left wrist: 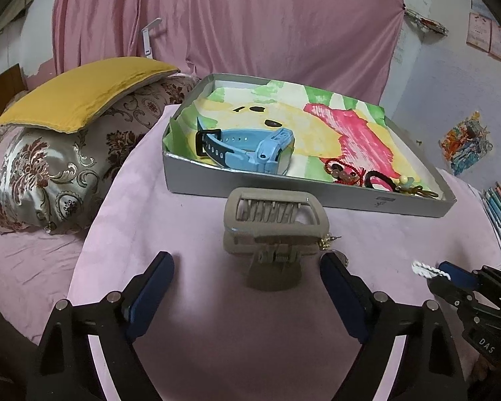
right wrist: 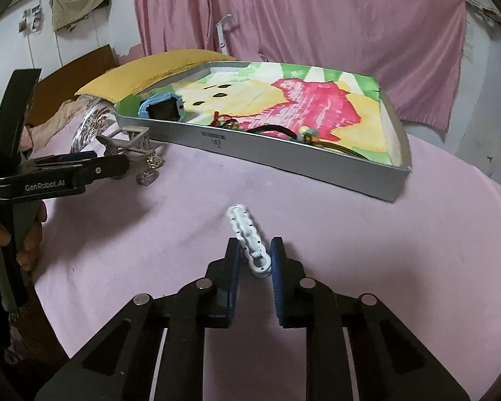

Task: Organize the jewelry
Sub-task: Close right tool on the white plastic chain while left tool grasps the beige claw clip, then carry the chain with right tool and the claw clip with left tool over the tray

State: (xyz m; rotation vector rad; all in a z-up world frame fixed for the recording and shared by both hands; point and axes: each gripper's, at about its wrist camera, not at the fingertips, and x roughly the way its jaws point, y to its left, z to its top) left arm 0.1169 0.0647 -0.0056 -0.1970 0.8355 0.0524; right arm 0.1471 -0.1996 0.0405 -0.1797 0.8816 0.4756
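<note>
1. The left gripper (left wrist: 247, 264) hangs over the pink cloth-covered table (left wrist: 190, 334) with its blue-padded fingers (left wrist: 157, 284) spread wide.
2. A taupe plastic claw hair clip (left wrist: 270, 234) stands on the cloth between those fingers, its handle end toward the camera; neither pad touches it.
3. Just beside the clip's right end lie a small gold earring (left wrist: 327, 242) and a little clear ring-like piece (right wrist: 147, 177); the right-hand finger is close to them.
4. The right gripper (right wrist: 255, 254) has its fingers drawn in on the hinge end of a white wavy plastic hair clip (right wrist: 247, 234), which lies on the cloth pointing away from the camera; the pads seem to pinch it.
5. Beyond both clips sits a shallow grey cardboard tray (left wrist: 284, 187) lined with a painted paper sheet (left wrist: 317, 123).
6. Inside it lie a light blue watch (left wrist: 250, 150), a red-corded bead bracelet (left wrist: 342, 170) and a black hair tie (left wrist: 379, 180).
</note>
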